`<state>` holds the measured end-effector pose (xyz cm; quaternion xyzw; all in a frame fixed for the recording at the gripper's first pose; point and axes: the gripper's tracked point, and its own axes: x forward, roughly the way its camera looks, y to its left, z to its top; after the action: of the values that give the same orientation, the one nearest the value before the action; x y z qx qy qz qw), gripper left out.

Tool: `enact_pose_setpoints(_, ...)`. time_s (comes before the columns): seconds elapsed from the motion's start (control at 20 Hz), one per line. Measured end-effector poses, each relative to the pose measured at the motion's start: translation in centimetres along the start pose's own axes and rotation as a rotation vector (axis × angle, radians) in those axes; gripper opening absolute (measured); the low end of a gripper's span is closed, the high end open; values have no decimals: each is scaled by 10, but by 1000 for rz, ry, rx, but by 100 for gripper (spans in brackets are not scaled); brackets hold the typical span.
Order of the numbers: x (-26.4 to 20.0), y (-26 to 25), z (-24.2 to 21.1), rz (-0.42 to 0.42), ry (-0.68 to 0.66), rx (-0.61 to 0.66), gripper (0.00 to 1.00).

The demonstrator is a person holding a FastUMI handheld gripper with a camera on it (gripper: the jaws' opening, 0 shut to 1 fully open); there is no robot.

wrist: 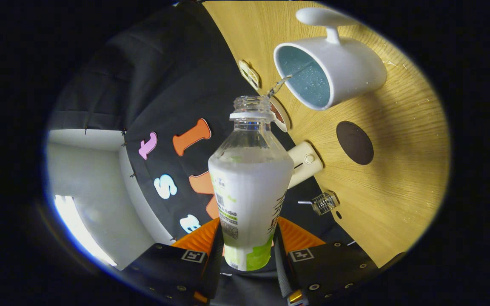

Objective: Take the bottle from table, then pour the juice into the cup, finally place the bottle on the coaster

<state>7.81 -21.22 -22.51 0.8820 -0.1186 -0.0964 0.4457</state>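
Plastic bottle [249, 187], uncapped and tipped, is pinched between both fingers of the hand-held gripper [248, 255]. Just beyond the bottle's mouth, a thin stream falls into the cup [347, 72] on the counter [398, 170]. Pouring looks underway; the bottle is picked up. The coaster [354, 143], beside the cup, awaits it.

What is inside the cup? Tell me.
The cup shows a blue interior speckled with droplets, and a thin stream runs from the bottle toward its rim. Its bottom is hidden, so any liquid level is unclear.
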Motion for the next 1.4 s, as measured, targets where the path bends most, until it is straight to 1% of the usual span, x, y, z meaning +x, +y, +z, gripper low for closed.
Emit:
enact_pose_setpoints(0.1, 1, -1, -1, -4, -2, -2, 57)
enact_pose_setpoints(0.45, 2, 3, 2, 4, -18, 58, 57)
enact_pose_setpoints(0.7, 1, 11, 4, 28, -26, 123, 57)
enact_pose_setpoints(1.05, 3, 18, 5, 54, -35, 169, 57)
enact_pose_setpoints(1.4, 4, 19, 4, 73, -40, 179, 57)
